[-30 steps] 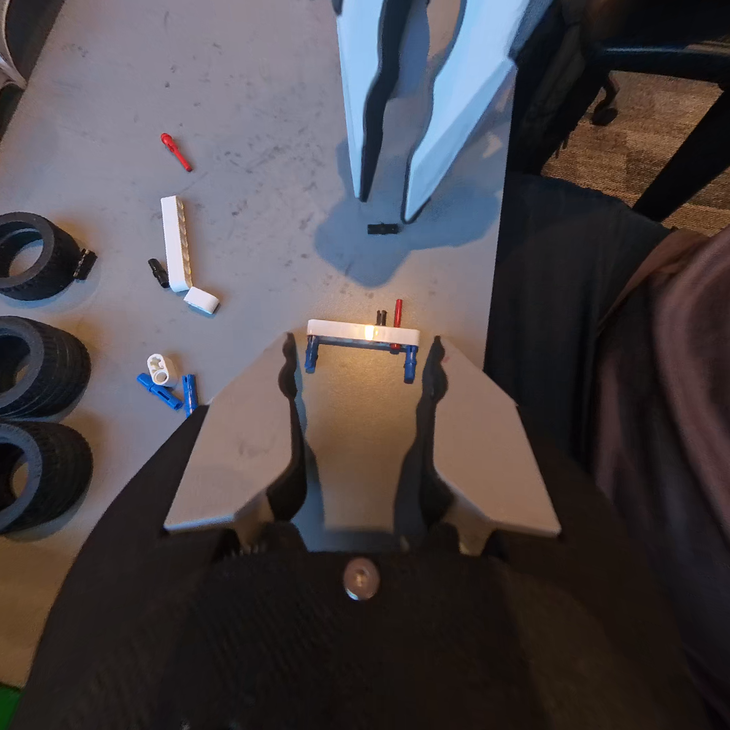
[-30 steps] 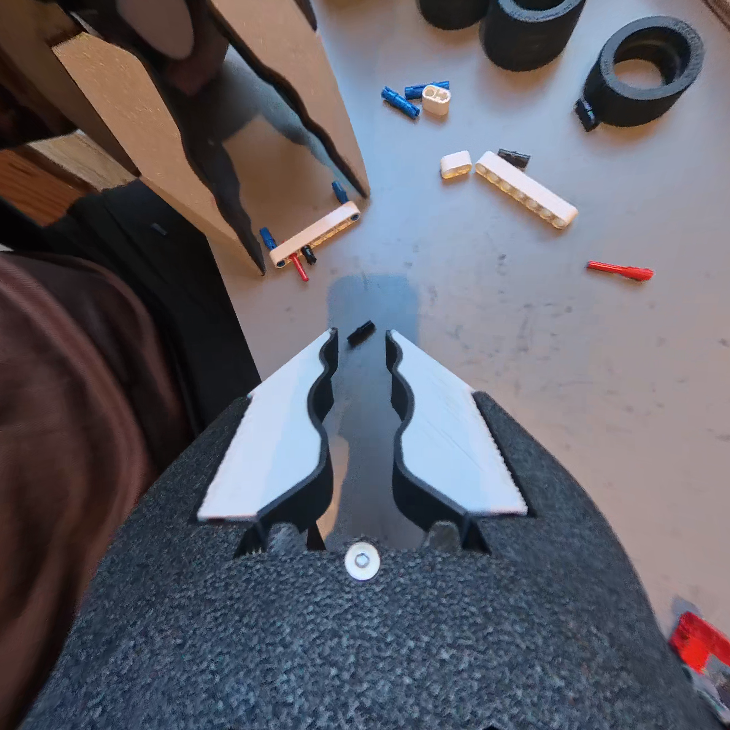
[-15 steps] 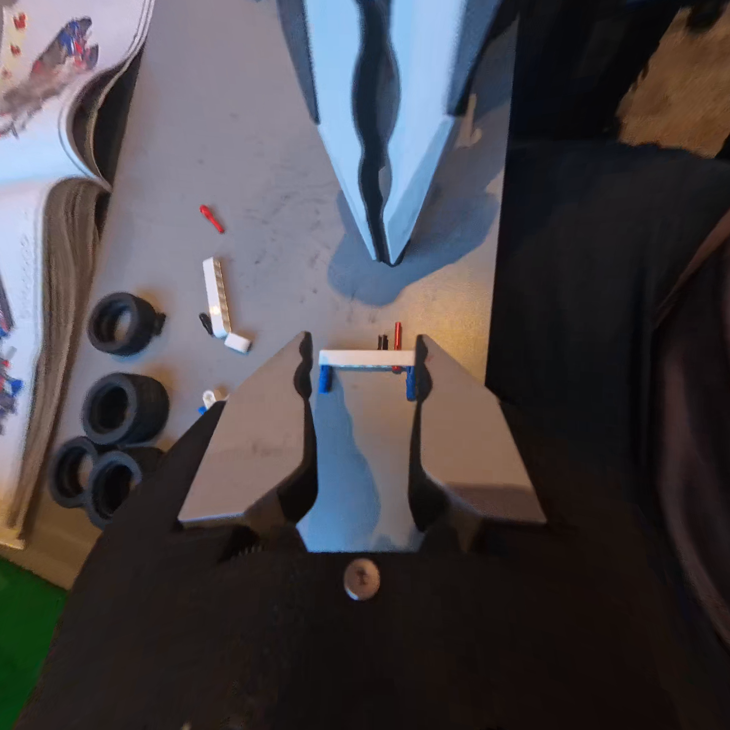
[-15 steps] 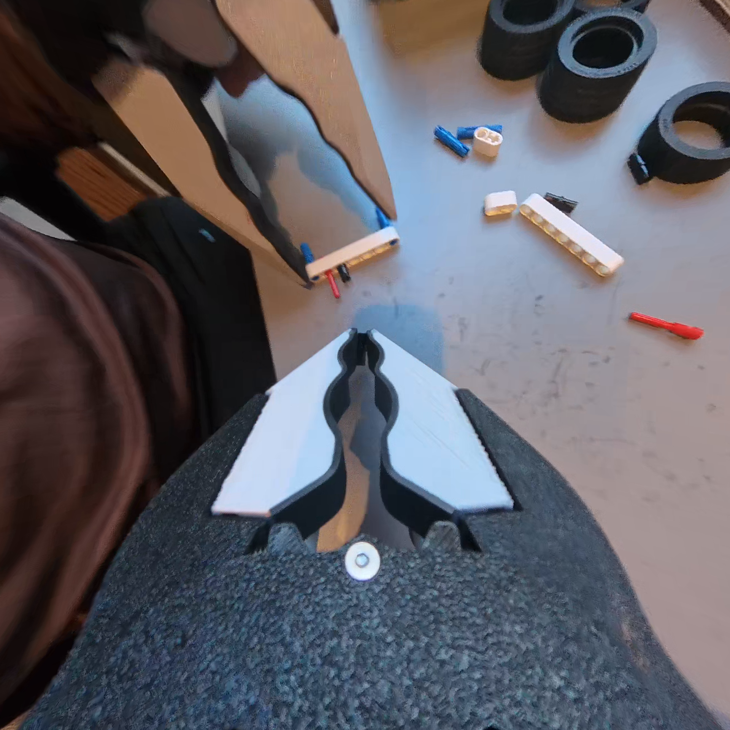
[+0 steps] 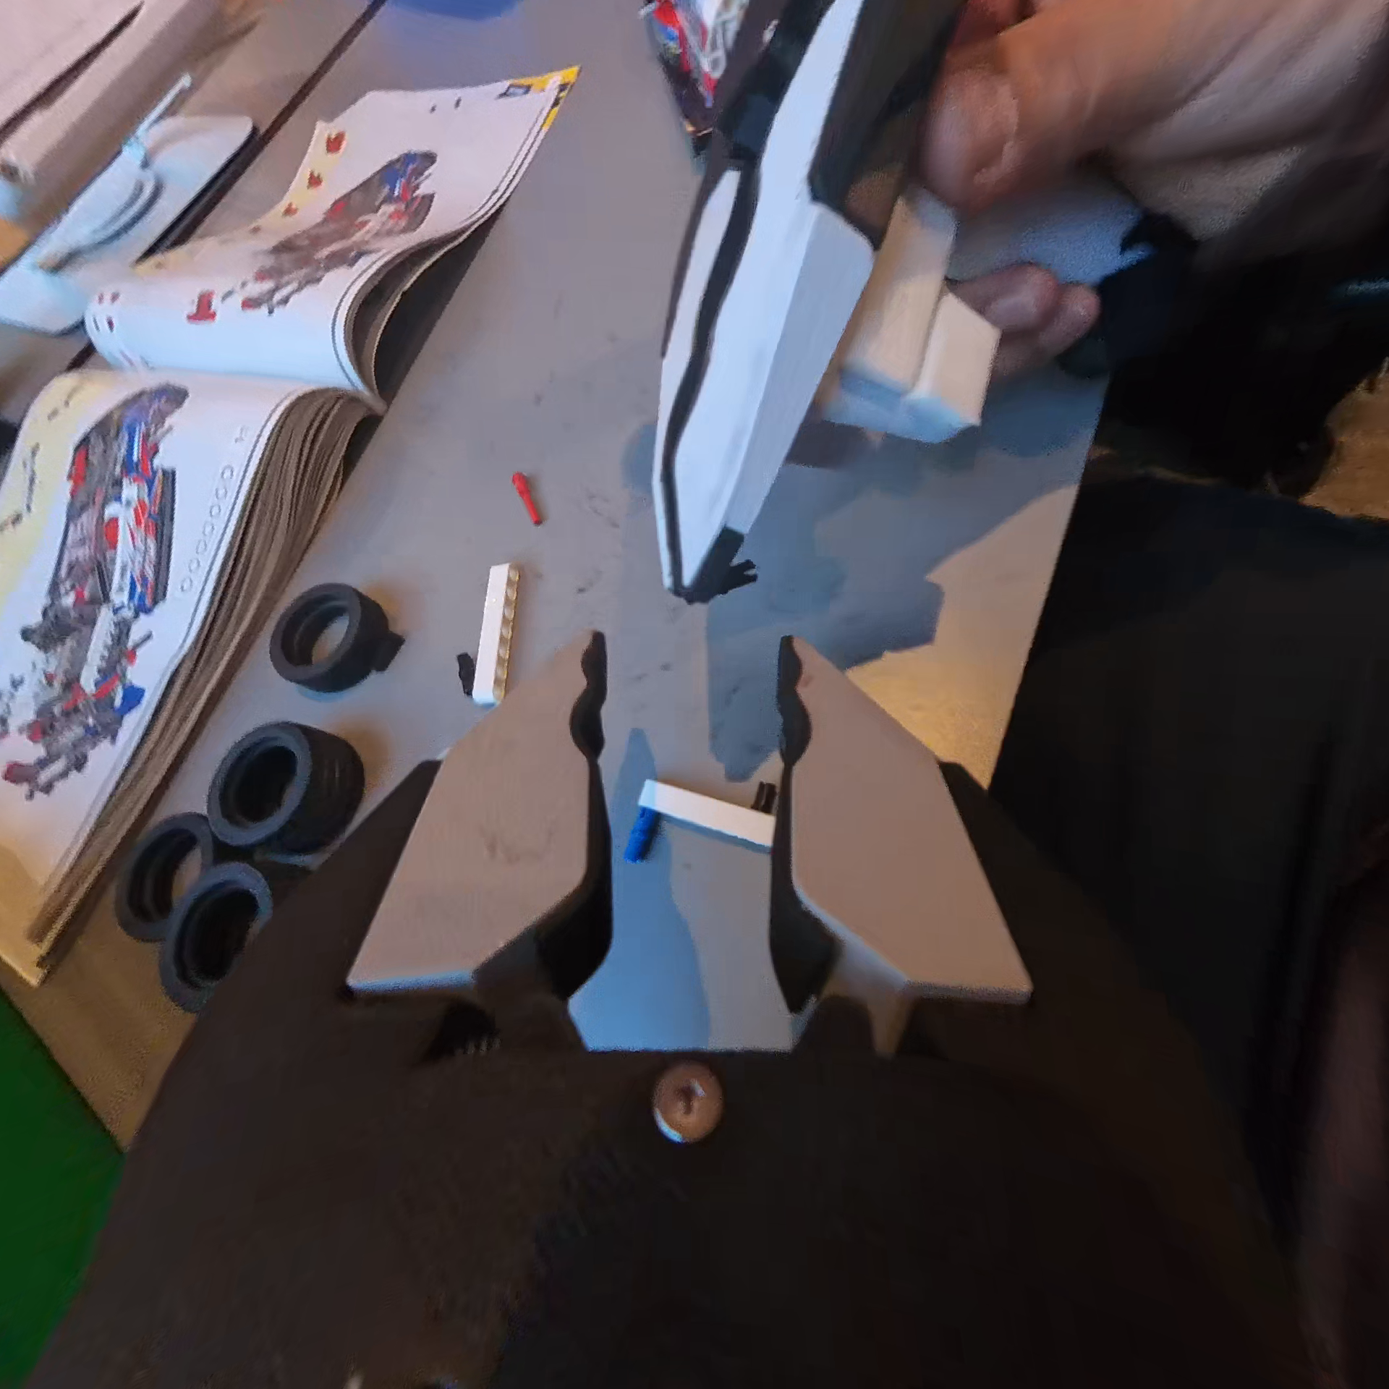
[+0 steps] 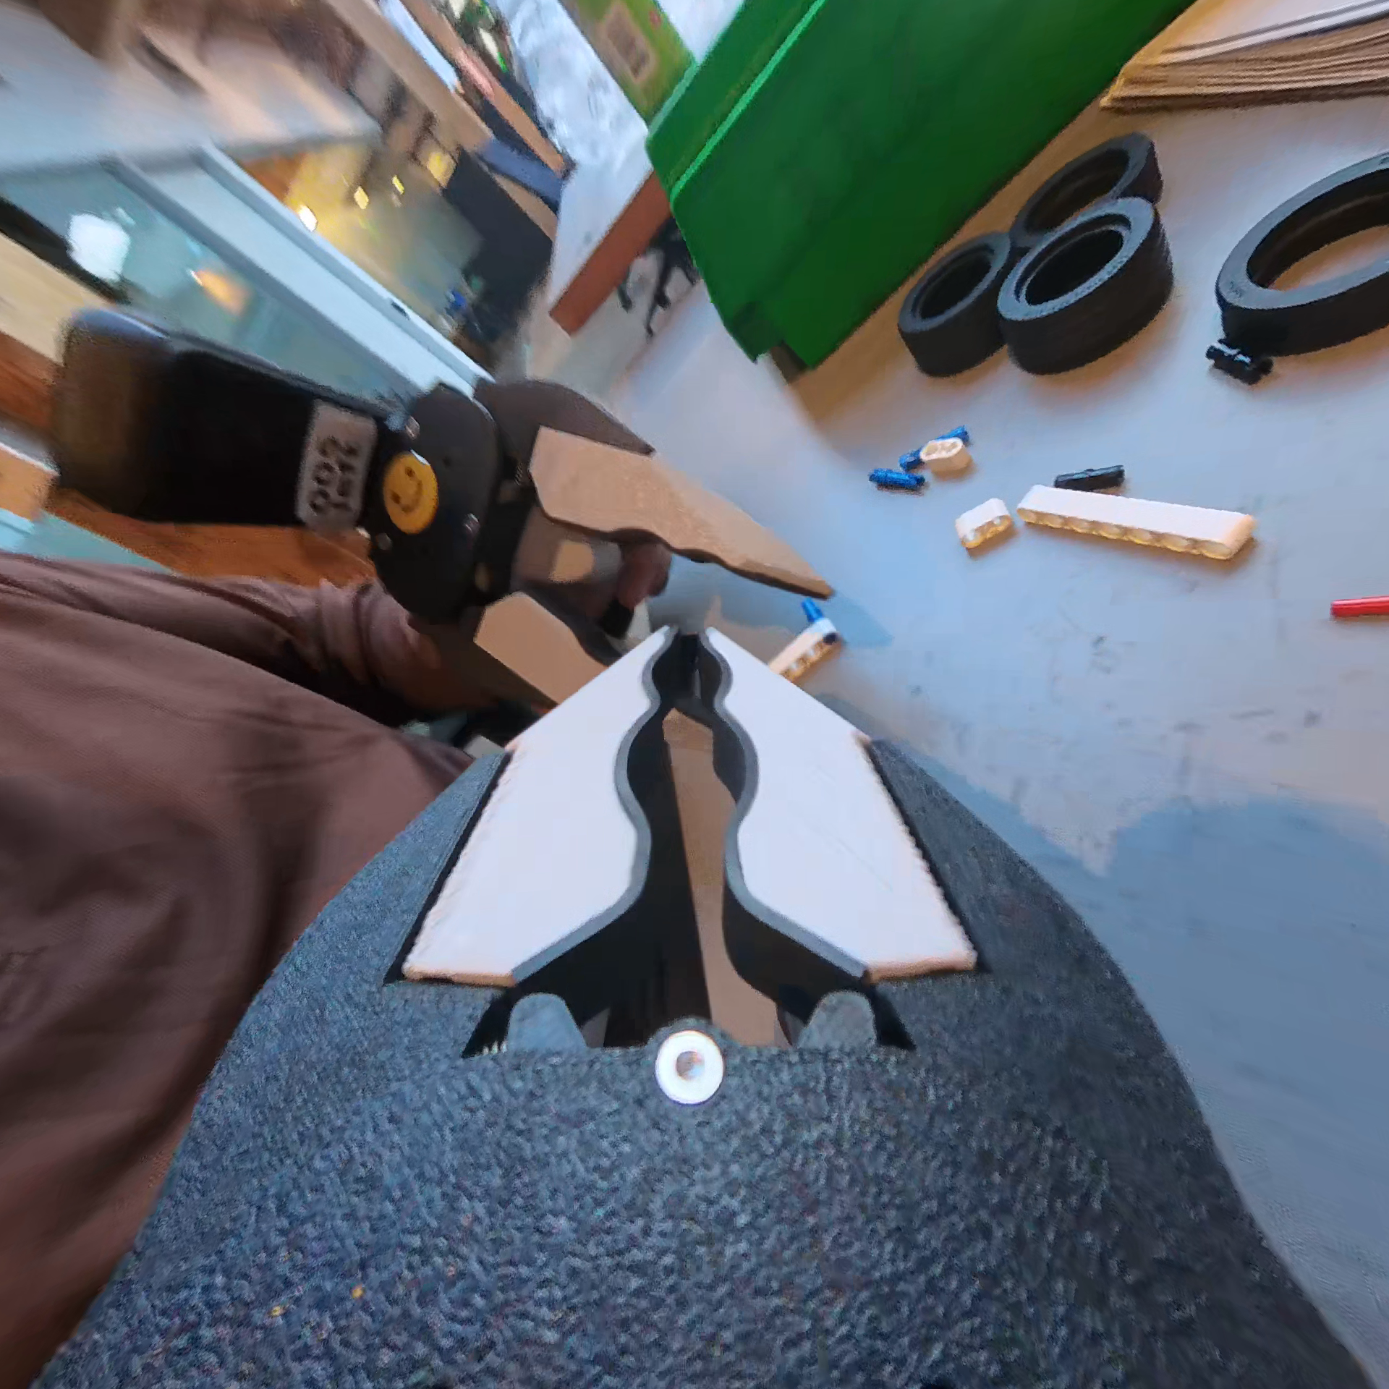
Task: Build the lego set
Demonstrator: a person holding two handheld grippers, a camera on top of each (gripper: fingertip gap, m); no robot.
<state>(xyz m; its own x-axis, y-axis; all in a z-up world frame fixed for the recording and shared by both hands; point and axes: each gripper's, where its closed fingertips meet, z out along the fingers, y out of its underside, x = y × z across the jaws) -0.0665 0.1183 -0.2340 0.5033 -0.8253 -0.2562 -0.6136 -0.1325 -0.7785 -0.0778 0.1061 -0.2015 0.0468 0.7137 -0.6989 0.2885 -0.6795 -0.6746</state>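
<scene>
At far left an open instruction booklet (image 5: 225,361) lies by 4 black tyres (image 5: 285,782). A loose white beam (image 5: 497,635) rests mid-counter (image 5: 586,316). The left claw (image 5: 688,650) gapes wide, empty, astride the white beam with blue pins (image 5: 706,813), which looks light, stiff, best pinched across its flat sides. The right claw (image 5: 695,594) is pinched on a tiny black pin (image 5: 735,573), likely slippery.

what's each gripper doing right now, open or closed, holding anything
Left gripper: open, holding nothing, the white beam lies between its fingers.
Right gripper: closed on a small black pin.
</scene>
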